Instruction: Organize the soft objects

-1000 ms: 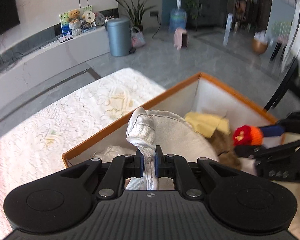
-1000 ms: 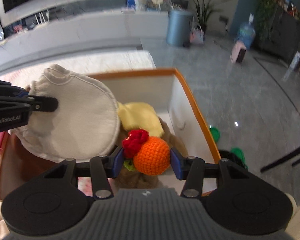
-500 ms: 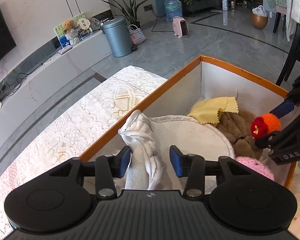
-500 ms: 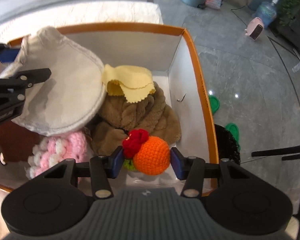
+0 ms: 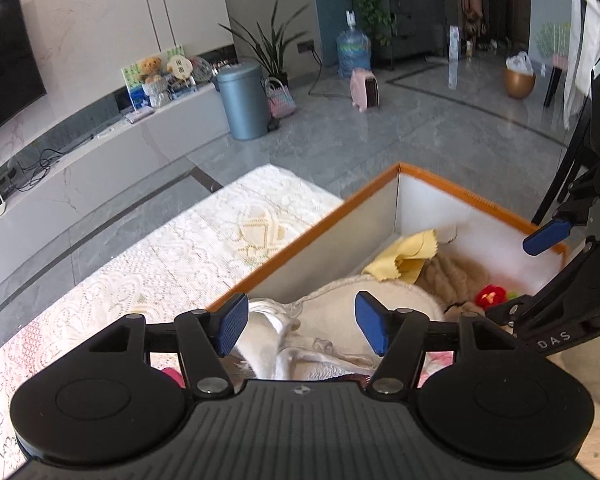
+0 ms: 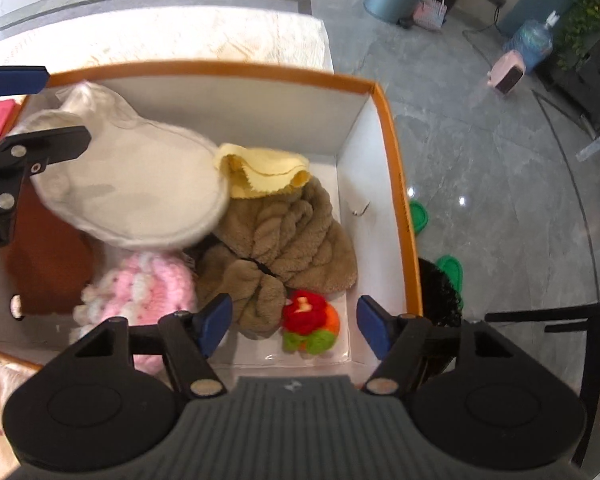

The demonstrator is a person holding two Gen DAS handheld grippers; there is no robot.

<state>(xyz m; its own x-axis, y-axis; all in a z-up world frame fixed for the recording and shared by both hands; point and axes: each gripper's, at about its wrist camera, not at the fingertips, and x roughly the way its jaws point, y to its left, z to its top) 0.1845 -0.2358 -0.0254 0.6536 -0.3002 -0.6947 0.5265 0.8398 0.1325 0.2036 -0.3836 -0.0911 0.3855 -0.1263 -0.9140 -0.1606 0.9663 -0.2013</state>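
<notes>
Both tools hang over an orange-rimmed white box [image 6: 396, 184] that sits on a worktop under a cream lace cloth [image 5: 172, 264], w/ grey polished tile floor [image 5: 400, 136] all round.

Left tool [image 5: 300, 326]: blue pads spread wide, having just been opening; nothing pinched. The off-white round fabric pouch [image 6: 140, 188] lies loose in the box below it, bunched end toward the near-left corner.

Right tool [image 6: 294, 326]: pads also spread, just been opening, gripping nothing. The small crocheted orange ball w/ red flower and green leaves [image 6: 310, 322] rests on the box floor between the pads but clear of them, right beside the tan fluffy plush bundle [image 6: 284, 240]. A pale yellow cloth [image 6: 264, 170] sits at the back of the box, a pink-and-white knitted piece [image 6: 140, 288] near the front, and a rust-brown soft item [image 6: 48, 264] at the left (partly under the pouch).

Room: low white marble-look TV bench [image 5: 100, 160] along the wall w/ a dark TV screen [image 5: 4, 68], a teddy bear [image 5: 150, 70] on the bench, blue-grey bin [image 5: 242, 106], potted plant [image 5: 272, 48], water bottle [image 5: 353, 54], small pink heater [image 5: 366, 89].
</notes>
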